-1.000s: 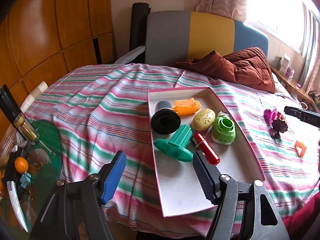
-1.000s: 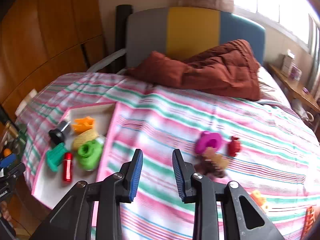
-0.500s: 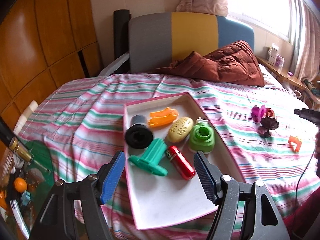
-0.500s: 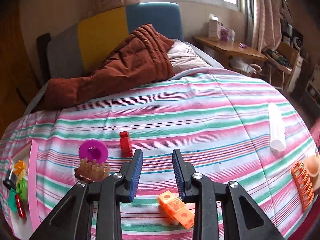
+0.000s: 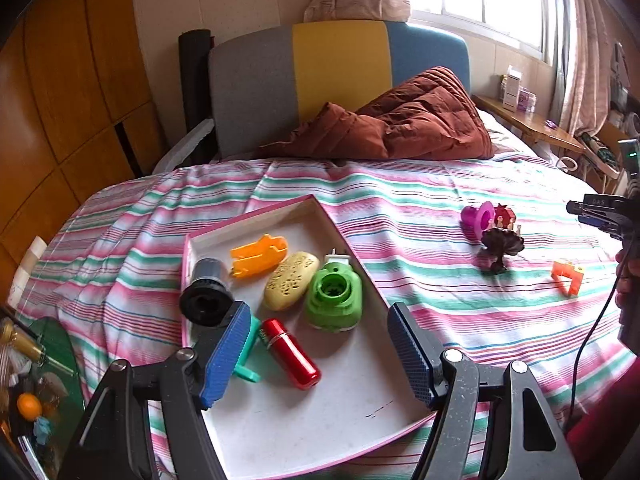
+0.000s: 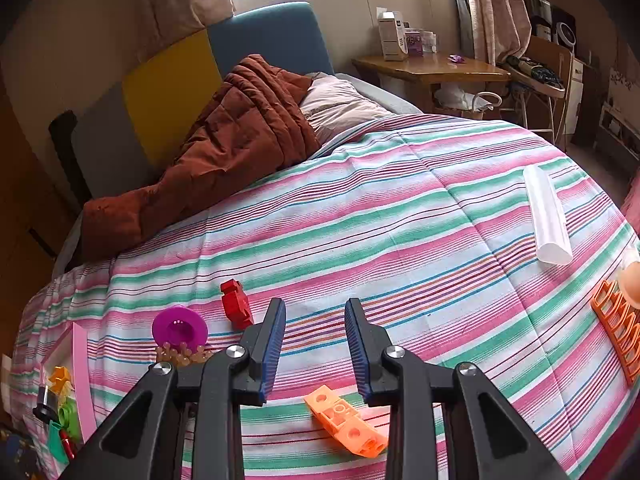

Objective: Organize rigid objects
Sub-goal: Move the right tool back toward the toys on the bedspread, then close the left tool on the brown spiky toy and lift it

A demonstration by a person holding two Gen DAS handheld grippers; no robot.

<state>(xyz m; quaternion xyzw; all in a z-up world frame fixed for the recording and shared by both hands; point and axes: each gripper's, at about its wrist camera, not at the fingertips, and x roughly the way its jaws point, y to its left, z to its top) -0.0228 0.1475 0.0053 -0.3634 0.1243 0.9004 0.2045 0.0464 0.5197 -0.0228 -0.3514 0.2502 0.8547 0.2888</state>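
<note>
Orange plastic sits right under my right hand-held gripper (image 6: 315, 342): a studded orange block (image 6: 346, 422) lying flat on the striped bedspread (image 6: 400, 216), just below and between the two blue-padded fingers. That gripper is open and holds nothing. My read is that this block is the next piece to collect, so I would tip the gripper down, straddle the block across its narrow width, and close only once both pads sit level with its sides; the soft bedding will give, so pressing down risks burying it.

My left hand-held gripper (image 5: 320, 352) is also spread open and empty, hovering over the near end of the pink-rimmed tray (image 5: 320, 432). Already lying in that tray are a red cylinder (image 5: 290, 353), a green round housing (image 5: 334, 296), a pale yellow oval (image 5: 291, 280), an orange clip (image 5: 260, 254), a black-ended cylinder (image 5: 206, 298) and a teal piece (image 5: 246, 354) partly hidden behind the left finger.

Loose on the bed remain a magenta cup (image 6: 180, 326), a red block (image 6: 236, 304), a brown knobbly piece (image 6: 182, 356) touching the cup, a white tube (image 6: 548, 216) and an orange rack (image 6: 618, 330) well off to the right. The cluster by the cup lies on the path back to the tray.
</note>
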